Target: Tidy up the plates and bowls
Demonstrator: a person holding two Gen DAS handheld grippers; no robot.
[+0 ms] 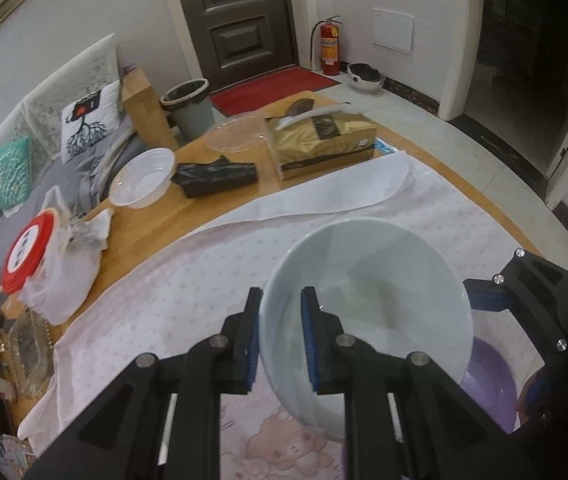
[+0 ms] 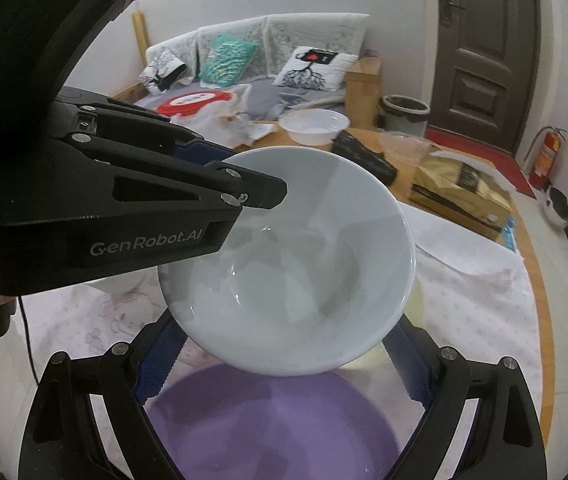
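My left gripper [image 1: 282, 300] is shut on the rim of a white ceramic bowl [image 1: 368, 300], one finger inside and one outside, and holds it tilted above the cloth. The same bowl [image 2: 296, 264] fills the middle of the right wrist view, with the left gripper [image 2: 240, 184] clamped on its upper left rim. A purple bowl [image 2: 268, 420] lies under it between the fingers of my right gripper [image 2: 280, 360], whose jaws stand wide apart on either side of it. The purple bowl also shows in the left wrist view [image 1: 492, 384], beside the right gripper [image 1: 524, 292].
A pink patterned cloth [image 1: 164, 300] covers the near part of the wooden table [image 1: 144, 240]. Farther back lie a white plastic bowl [image 1: 144, 178], a clear plastic lid [image 1: 236, 136], a black bag [image 1: 216, 176], a gold tissue box [image 1: 320, 140] and a red-lidded container [image 1: 26, 248].
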